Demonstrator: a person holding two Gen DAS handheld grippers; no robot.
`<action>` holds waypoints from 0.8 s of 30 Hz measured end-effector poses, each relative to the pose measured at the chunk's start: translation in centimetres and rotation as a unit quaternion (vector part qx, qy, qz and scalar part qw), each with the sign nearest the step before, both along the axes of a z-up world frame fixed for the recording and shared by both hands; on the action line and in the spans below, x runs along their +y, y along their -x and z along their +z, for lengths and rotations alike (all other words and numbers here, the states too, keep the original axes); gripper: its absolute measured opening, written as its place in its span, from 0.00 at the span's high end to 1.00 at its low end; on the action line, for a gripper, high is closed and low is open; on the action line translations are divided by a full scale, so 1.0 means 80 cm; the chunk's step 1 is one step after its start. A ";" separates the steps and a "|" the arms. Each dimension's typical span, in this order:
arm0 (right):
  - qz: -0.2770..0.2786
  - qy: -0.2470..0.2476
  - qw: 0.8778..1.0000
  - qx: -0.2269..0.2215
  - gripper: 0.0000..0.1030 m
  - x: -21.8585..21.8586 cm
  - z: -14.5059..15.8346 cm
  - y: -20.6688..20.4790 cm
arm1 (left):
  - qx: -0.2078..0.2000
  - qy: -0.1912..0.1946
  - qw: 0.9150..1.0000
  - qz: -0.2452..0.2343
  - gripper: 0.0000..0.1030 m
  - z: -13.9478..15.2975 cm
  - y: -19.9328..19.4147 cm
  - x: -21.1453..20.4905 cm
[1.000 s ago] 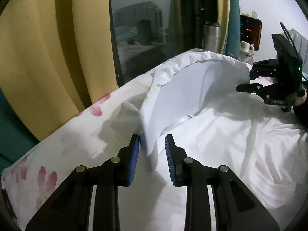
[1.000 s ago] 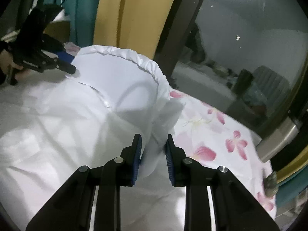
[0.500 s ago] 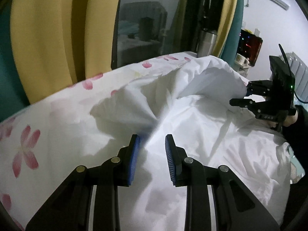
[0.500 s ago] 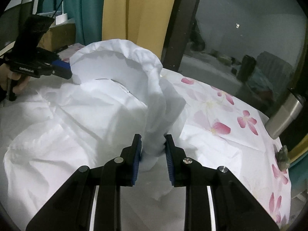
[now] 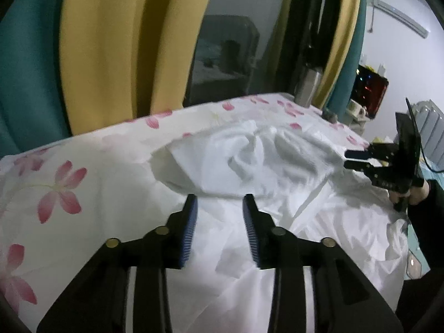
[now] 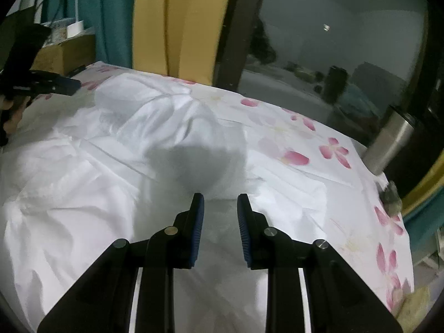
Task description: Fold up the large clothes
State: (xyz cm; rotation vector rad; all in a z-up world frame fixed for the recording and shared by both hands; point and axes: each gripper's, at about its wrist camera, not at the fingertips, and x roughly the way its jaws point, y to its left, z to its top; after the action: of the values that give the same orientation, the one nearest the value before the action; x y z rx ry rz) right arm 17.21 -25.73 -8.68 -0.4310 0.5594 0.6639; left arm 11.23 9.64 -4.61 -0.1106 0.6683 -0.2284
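Note:
A large white garment (image 5: 291, 222) lies spread on a floral bedsheet (image 5: 83, 166). Its far part is folded over into a rumpled flap (image 5: 236, 161) that rests on the rest of the cloth. My left gripper (image 5: 219, 205) is just short of the flap's near edge. Its jaws are opening and nothing is pinched between them. In the right wrist view the left gripper (image 6: 75, 86) is at the far left, in a hand. My right gripper (image 6: 220, 202) has the flap's (image 6: 172, 127) other end running down between its fingertips. It is also in the left wrist view, right gripper (image 5: 358, 159), at the flap's corner.
A steel flask (image 6: 388, 144) stands at the bed's far corner, by a dark window (image 6: 333, 41). Yellow and teal curtains (image 5: 111, 50) hang behind the bed. A cardboard box (image 6: 66, 52) sits past the far left, and a small grey object (image 6: 391, 197) lies near the right edge.
The lifted flap has come down and now lies folded on the garment. Both grippers moved toward the near side. The left jaws have widened and the cloth has left them.

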 end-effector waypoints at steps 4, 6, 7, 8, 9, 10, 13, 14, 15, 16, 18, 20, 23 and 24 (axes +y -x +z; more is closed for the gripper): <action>-0.017 -0.017 1.000 0.003 0.77 -0.014 0.015 0.006 | -0.009 0.021 1.000 0.013 0.53 0.010 -0.006 0.008; -0.023 -0.023 0.999 0.004 0.77 -0.016 0.021 0.007 | -0.010 0.030 0.999 0.021 0.48 0.012 -0.011 0.009; -0.026 -0.026 0.999 0.004 0.76 -0.016 0.024 0.007 | -0.010 0.033 0.999 0.025 0.47 0.013 -0.016 0.010; -0.029 -0.028 0.999 0.004 0.76 -0.015 0.027 0.007 | -0.009 0.036 0.999 0.027 0.47 0.013 -0.020 0.010; -0.030 -0.030 0.999 0.004 0.76 -0.014 0.028 0.007 | -0.006 0.039 0.999 0.031 0.46 0.014 -0.027 0.010; -0.029 -0.032 0.999 0.004 0.76 -0.013 0.030 0.006 | -0.005 0.040 0.999 0.033 0.46 0.015 -0.032 0.009; -0.026 -0.037 0.999 0.005 0.68 -0.003 0.034 0.004 | -0.009 0.042 0.998 0.036 0.46 0.018 -0.046 0.006; -0.024 -0.037 0.999 0.006 0.67 0.000 0.036 0.001 | -0.011 0.043 0.998 0.036 0.46 0.018 -0.049 0.005; -0.022 -0.038 0.999 0.007 0.65 0.003 0.037 -0.001 | -0.012 0.044 0.998 0.035 0.46 0.020 -0.054 0.003; -0.019 -0.038 0.999 0.007 0.64 0.008 0.037 -0.003 | -0.013 0.044 0.998 0.034 0.46 0.020 -0.057 0.002; -0.016 -0.037 0.999 0.007 0.63 0.014 0.038 -0.009 | -0.014 0.037 0.999 0.032 0.46 0.021 -0.067 -0.001; -0.010 -0.036 0.999 0.010 0.63 0.023 0.038 -0.016 | -0.015 0.032 0.999 0.026 0.46 0.021 -0.076 -0.005; -0.002 -0.030 0.999 0.011 0.63 0.036 0.038 -0.026 | -0.010 0.031 0.999 0.014 0.46 0.017 -0.089 -0.010; 0.000 -0.029 1.000 0.011 0.62 0.040 0.037 -0.029 | -0.006 0.030 0.999 0.011 0.46 0.014 -0.094 -0.012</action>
State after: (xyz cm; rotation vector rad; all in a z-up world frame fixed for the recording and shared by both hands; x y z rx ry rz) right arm 19.55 -22.57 -5.68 -0.3704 0.5600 0.6841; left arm 18.74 8.70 -3.45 -0.1726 0.6479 -0.2283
